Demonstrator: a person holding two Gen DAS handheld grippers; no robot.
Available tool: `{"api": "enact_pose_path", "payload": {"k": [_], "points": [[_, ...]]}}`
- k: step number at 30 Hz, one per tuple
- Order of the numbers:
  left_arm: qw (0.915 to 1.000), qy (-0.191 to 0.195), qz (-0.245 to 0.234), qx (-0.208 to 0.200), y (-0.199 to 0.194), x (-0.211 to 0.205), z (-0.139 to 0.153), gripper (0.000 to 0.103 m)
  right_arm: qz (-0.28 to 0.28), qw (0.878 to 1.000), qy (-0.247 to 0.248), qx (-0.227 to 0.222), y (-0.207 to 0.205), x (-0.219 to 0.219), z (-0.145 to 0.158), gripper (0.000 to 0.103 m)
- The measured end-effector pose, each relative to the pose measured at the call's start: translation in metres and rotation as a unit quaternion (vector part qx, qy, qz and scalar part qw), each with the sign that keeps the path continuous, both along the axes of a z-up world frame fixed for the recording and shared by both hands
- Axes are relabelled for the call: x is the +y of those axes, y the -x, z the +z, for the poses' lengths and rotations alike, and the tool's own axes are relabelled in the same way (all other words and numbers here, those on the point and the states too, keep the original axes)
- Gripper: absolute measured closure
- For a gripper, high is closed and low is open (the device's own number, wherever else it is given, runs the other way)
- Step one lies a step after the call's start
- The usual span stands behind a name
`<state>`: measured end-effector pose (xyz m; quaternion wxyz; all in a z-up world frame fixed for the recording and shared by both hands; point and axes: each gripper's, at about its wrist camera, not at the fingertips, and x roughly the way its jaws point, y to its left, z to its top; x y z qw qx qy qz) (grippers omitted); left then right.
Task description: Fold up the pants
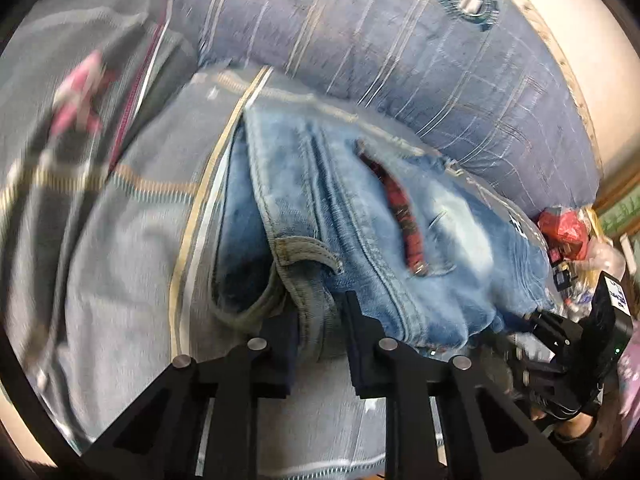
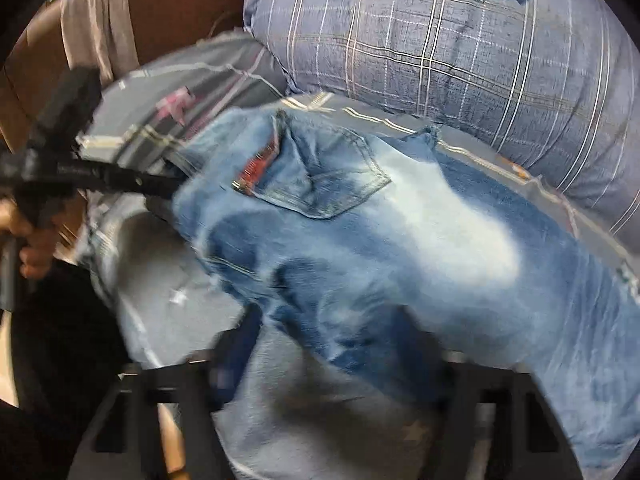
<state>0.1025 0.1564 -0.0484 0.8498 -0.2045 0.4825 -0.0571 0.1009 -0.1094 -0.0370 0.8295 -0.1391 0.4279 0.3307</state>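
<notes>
Light blue washed jeans [image 1: 360, 220] lie bunched on a bed, with a red label [image 1: 404, 216] at the back pocket. My left gripper [image 1: 320, 340] is shut on the waistband, and denim fills the gap between its dark pads. The right gripper [image 1: 536, 320] shows at the right edge of that view, clamped on the jeans' far side. In the blurred right wrist view the jeans [image 2: 400, 240] drape over my right gripper [image 2: 336, 360], hiding one finger; the cloth sits between its jaws. The left gripper [image 2: 160, 184] reaches into the jeans from the left, held by a hand [image 2: 32, 248].
A big blue plaid pillow [image 1: 400, 60] [image 2: 440, 60] lies just behind the jeans. A grey-blue striped sheet [image 1: 120, 260] [image 2: 168, 280] covers the bed. A red bag and loose clutter [image 1: 568, 228] sit off the bed's right side. A brown board [image 2: 172, 12] stands behind.
</notes>
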Motion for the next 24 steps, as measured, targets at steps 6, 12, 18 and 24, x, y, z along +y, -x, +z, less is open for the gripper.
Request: {"api": "enact_pose_path", "payload": {"k": [6, 12, 18, 24], "points": [[0.9929, -0.063, -0.039, -0.093, -0.011, -0.014, 0.068, 0.083, -0.025, 0.999, -0.034, -0.024, -0.01, -0.015, 0.02, 0.091], [0.9934, -0.095, -0.063, -0.01, 0.0, -0.002, 0.019, 0.083, 0.0, 0.999, -0.035, 0.018, -0.009, -0.004, -0.007, 0.09], [0.9967, -0.055, -0.055, 0.024, 0.017, 0.011, -0.013, 0.078, 0.002, 0.997, -0.063, 0.033, -0.005, -0.011, -0.03, 0.083], [0.9918, -0.114, -0.058, -0.002, 0.031, 0.013, 0.032, 0.064, -0.001, 0.994, -0.093, 0.057, -0.015, -0.029, -0.001, 0.047]]}}
